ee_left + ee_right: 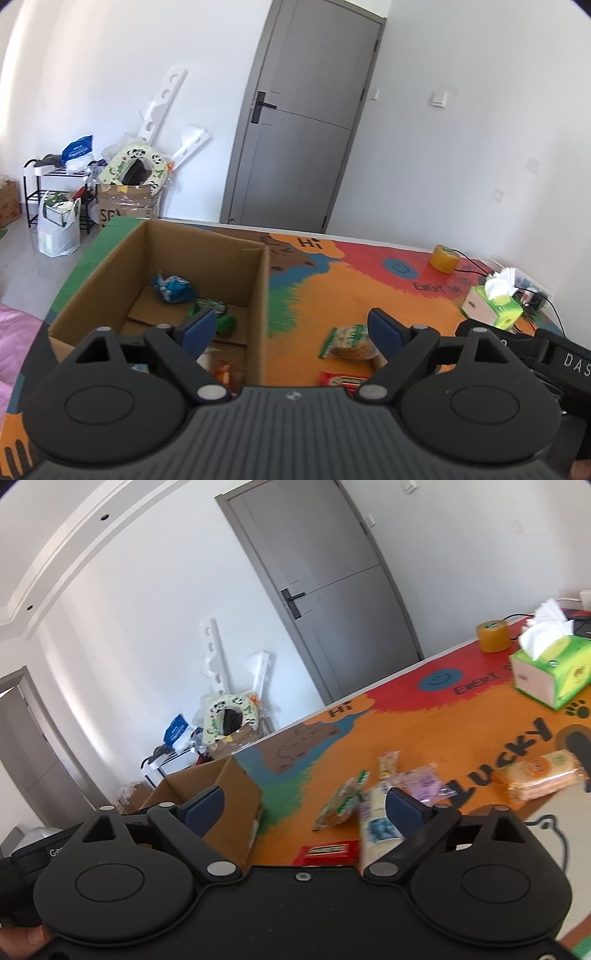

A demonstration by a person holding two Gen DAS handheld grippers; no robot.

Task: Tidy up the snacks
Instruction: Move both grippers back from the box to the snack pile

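An open cardboard box [207, 236] stands on the left of the colourful mat. It holds a blue packet [173, 288], a green packet [214, 310] and an orange-red one [223, 371] near its front wall. My left gripper [290, 321] hangs open and empty over the box's right wall. Right of the box lie a green-white packet [345, 341] and a red bar [343, 380]. My right gripper [304, 795] is open and empty above the loose snacks: the green-white packet [340, 805], the red bar [328, 853], a white-blue packet [376, 823], a lilac packet [424, 784] and an orange cracker pack [539, 779].
A green tissue box [550, 672] and a roll of yellow tape [493, 635] stand at the far right of the mat, with black cables behind them. Beyond the table are a grey door [306, 122], a shoe rack, bags and cartons on the floor.
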